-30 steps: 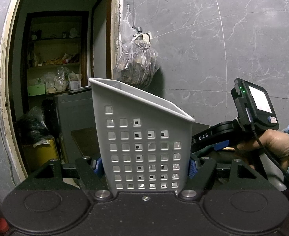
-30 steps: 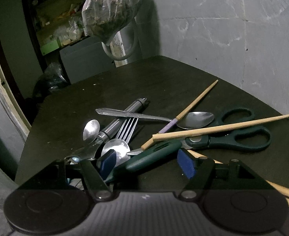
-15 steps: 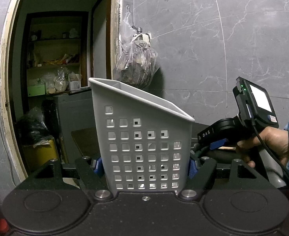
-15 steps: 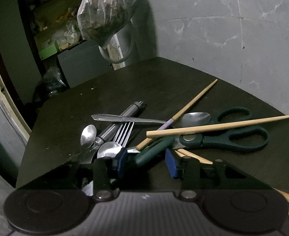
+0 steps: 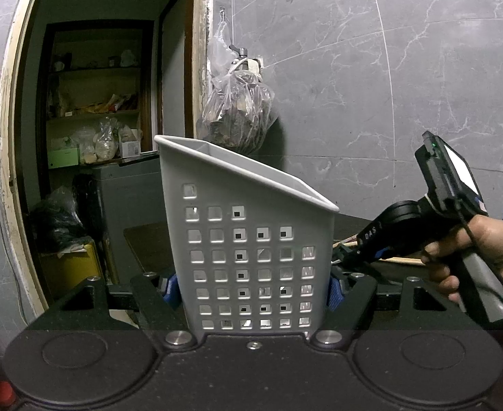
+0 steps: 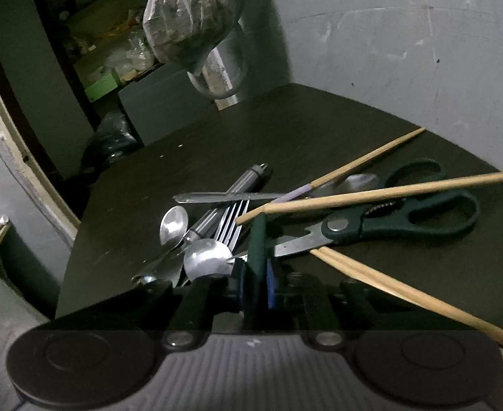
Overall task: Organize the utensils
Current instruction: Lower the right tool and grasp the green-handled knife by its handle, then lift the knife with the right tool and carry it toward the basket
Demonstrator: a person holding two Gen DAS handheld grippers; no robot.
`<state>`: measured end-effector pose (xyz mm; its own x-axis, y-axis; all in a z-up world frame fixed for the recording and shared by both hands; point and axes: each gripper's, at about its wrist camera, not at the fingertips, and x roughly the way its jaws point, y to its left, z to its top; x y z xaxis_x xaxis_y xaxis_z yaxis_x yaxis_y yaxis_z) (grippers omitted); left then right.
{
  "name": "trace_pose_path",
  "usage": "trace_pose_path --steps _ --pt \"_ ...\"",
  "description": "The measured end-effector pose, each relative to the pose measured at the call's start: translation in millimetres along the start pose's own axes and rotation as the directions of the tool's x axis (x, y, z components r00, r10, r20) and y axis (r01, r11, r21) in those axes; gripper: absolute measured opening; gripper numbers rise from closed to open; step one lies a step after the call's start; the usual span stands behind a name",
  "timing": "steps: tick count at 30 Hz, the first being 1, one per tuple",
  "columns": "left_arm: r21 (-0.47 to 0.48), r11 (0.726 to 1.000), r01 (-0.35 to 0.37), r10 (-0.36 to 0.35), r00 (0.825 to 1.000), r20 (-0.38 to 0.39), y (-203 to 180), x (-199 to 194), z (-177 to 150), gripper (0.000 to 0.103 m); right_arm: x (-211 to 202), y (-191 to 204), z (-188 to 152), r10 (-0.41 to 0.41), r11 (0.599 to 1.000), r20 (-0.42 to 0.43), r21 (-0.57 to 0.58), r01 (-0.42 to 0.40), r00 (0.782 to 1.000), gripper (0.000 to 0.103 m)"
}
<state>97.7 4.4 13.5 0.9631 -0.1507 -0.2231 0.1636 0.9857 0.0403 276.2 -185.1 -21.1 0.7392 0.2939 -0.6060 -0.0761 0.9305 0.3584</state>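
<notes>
In the left wrist view, the left gripper (image 5: 253, 286) clamps a grey perforated utensil caddy (image 5: 248, 239) at centre frame, its blue pads pressed on both side walls; at the right edge a hand (image 5: 470, 253) grips the other tool. In the right wrist view, the right gripper (image 6: 253, 279) is closing its jaws, nearly together, on a dark green handle (image 6: 259, 239) standing upright between the pads at lower centre; spoons (image 6: 203, 260), a fork (image 6: 232, 219), scissors (image 6: 405, 219) and chopsticks (image 6: 381, 193) lie heaped on the dark table (image 6: 217, 137) from centre to right.
</notes>
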Motion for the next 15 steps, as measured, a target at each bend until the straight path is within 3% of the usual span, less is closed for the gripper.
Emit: trace_pose_path --steps 8,11,15 --pt "0.004 1.000 0.001 -0.001 1.000 0.001 0.1 -0.1 -1.1 0.076 -19.4 24.5 -21.3 0.013 0.975 -0.012 -0.221 -0.015 1.000 0.012" --pt "0.005 1.000 0.000 0.000 1.000 0.001 0.3 -0.2 -1.6 0.076 -34.0 38.8 -36.6 0.016 0.940 -0.011 -0.341 -0.019 1.000 0.012" --pt "0.003 1.000 0.000 0.000 1.000 0.001 0.0 -1.1 -1.6 0.076 -51.0 62.7 -58.6 -0.004 0.854 -0.001 -0.521 0.003 1.000 0.013"
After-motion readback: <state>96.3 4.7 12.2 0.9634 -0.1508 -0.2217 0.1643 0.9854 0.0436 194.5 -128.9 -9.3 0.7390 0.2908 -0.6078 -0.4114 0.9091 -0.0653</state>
